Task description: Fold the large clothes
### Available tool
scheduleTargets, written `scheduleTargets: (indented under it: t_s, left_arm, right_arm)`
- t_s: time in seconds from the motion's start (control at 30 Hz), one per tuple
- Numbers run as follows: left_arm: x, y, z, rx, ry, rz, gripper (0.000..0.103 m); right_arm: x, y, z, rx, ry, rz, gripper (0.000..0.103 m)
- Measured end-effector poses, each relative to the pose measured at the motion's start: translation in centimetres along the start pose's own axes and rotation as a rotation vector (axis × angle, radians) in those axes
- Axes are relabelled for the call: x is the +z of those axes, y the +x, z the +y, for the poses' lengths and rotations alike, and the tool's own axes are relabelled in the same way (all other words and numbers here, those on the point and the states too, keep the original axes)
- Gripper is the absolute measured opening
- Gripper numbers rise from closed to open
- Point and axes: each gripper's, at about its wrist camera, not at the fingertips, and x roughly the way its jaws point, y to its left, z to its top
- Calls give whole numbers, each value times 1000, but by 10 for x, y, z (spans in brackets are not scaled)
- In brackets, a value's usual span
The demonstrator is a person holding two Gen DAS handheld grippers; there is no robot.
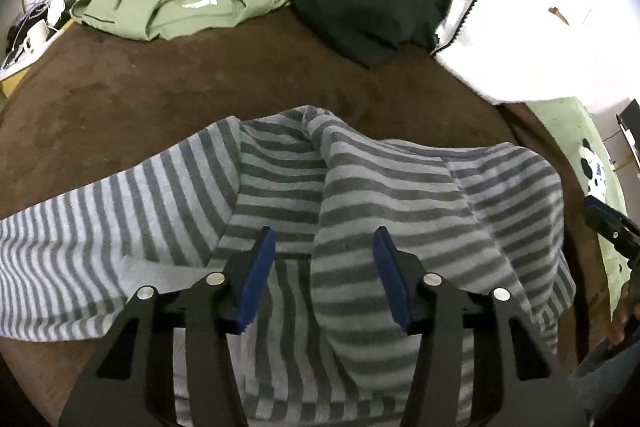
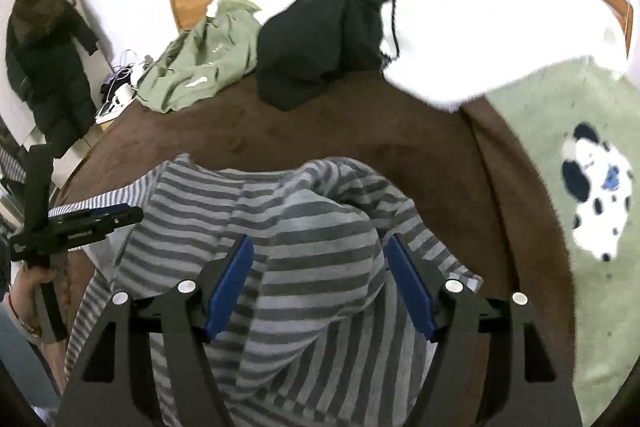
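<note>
- Striped grey garment (image 1: 360,195) lies bunched on brown blanket (image 1: 200,83).
- Left gripper (image 1: 324,239): jaws apart, over the fabric, nothing clamped.
- Right gripper (image 2: 320,247): jaws wide, straddling a raised fold, pads clear.

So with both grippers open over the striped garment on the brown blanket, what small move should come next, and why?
Probably lower the left gripper and close it on the raised fold of the striped garment. Both it and the right gripper stand open, gripping nothing, and the garment still lies bunched and creased on the brown blanket, so it needs a fresh grip before it can be flattened.
</note>
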Motion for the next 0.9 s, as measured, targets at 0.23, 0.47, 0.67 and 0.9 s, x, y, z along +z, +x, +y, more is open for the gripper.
scheduleTargets:
  t_s: [0.23,0.47,0.67,0.9]
  left_arm:
    - [-3,16,1,1,-5,16,50]
    - [-5,28,-4,-3,14,34,37]
    - [-6,36,-17,27,67,44,22]
    - [0,34,-14,27,48,33,9]
  right_arm:
    - [-22,24,-13,5,52,46,69]
    - [-33,48,-15,40,68,101,40]
    - [-35,52,-14,42,60,103,11]
    - [-35,33,-13,49,90,33,7]
